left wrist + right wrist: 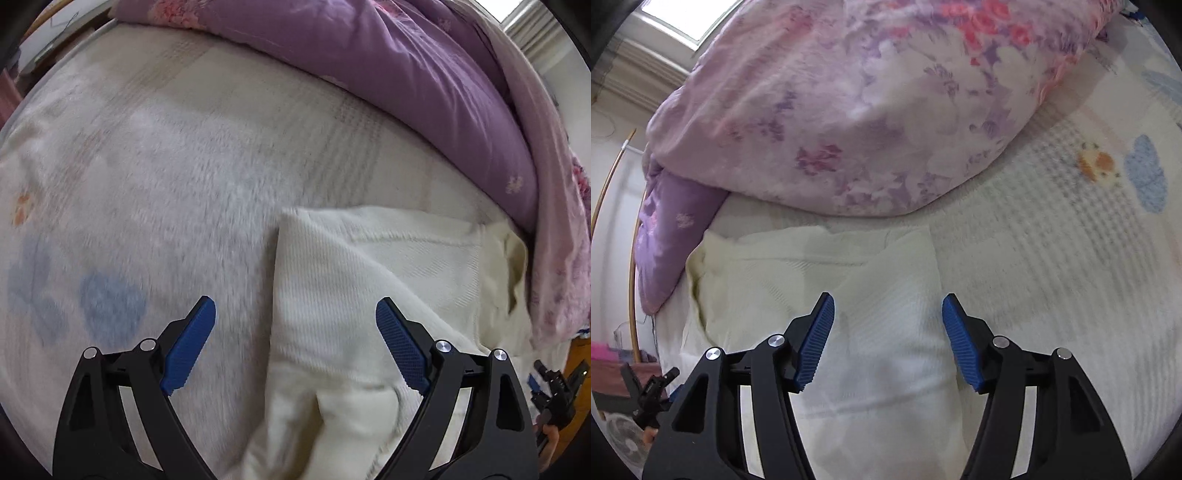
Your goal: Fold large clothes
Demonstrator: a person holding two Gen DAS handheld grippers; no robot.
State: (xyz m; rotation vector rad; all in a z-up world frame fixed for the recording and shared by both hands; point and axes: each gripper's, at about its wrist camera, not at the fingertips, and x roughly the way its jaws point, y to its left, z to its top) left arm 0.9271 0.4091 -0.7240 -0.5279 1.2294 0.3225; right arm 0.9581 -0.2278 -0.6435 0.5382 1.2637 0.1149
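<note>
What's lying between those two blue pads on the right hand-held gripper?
Only the cream garment, folded on the blanket. The right hand-held gripper is open and grips nothing, as the right wrist view shows.

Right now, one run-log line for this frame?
left tongs open, empty | right tongs open, empty | cream knit garment partly folded on bed blanket

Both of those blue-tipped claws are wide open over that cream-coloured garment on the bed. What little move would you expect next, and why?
Probably the right gripper lowers and closes on the cream garment just beneath it. Both it and the left gripper are open and hold nothing, and the garment lies partly folded, one layer overlapping another, on the bed cover, so a fresh grasp seems needed to fold further.
</note>
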